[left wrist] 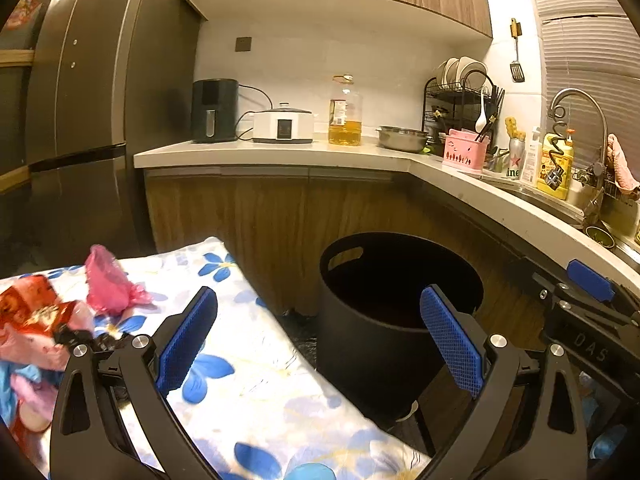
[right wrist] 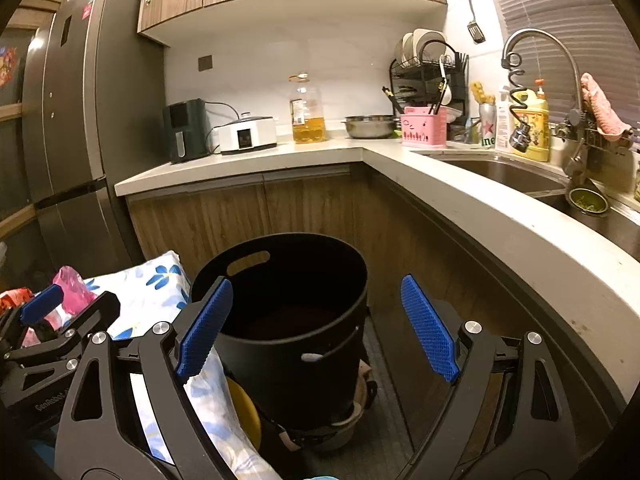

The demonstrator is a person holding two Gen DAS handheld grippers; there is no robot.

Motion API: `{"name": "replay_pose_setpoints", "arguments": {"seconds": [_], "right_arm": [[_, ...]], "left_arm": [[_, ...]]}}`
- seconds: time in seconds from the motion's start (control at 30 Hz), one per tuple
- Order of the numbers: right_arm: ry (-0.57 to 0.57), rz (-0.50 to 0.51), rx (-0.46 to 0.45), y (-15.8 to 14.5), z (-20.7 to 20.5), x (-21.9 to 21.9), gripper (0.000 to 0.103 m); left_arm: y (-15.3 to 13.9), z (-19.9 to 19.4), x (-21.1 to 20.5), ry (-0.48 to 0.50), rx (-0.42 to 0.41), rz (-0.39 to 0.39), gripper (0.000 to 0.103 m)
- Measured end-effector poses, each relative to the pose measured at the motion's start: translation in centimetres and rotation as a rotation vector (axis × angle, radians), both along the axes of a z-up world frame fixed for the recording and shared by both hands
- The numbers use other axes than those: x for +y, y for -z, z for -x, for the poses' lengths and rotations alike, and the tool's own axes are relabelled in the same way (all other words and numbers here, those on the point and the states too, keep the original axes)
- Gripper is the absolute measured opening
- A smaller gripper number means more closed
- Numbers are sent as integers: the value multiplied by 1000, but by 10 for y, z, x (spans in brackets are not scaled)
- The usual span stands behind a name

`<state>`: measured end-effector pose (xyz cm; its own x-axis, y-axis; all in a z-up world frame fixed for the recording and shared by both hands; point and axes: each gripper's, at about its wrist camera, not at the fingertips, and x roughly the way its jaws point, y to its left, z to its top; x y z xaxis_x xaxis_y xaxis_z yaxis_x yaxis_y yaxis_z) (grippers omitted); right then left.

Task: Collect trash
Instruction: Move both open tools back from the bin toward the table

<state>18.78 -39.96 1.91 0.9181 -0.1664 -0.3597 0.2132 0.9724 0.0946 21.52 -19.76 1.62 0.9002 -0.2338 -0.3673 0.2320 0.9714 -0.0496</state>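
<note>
A black round bin [left wrist: 360, 360] with a slot handle stands on the floor below the counter corner; its dark inside shows nothing I can make out. My left gripper [left wrist: 320, 296] is open in front of the bin with nothing between its blue pads. My right gripper [right wrist: 317, 282] is likewise open and empty, level with the bin [right wrist: 280, 380]. On the flowered cloth [left wrist: 248, 380] to the left lie a crumpled pink plastic bag [left wrist: 106, 284] and a red wrapper [left wrist: 36, 312]. One of the right gripper's pads [left wrist: 590, 280] shows at the right edge of the left wrist view.
A pale L-shaped counter [right wrist: 460, 192] runs behind and to the right of the bin, with a sink [right wrist: 500, 172] and a faucet [right wrist: 540, 40]. A dark fridge [left wrist: 80, 120] stands at the left. An oil bottle [left wrist: 346, 112] and a steel bowl [left wrist: 402, 138] sit on the counter.
</note>
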Motion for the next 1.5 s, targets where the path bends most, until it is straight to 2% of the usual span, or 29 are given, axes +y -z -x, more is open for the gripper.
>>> {"name": "replay_pose_setpoints", "arguments": {"seconds": [0.77, 1.5], "right_arm": [[-42, -1, -11, 4, 77, 42, 86], [-103, 1, -17, 9, 96, 80, 86]], "left_arm": [[-5, 83, 42, -97, -30, -17, 97], [6, 119, 87, -197, -29, -10, 97]]}}
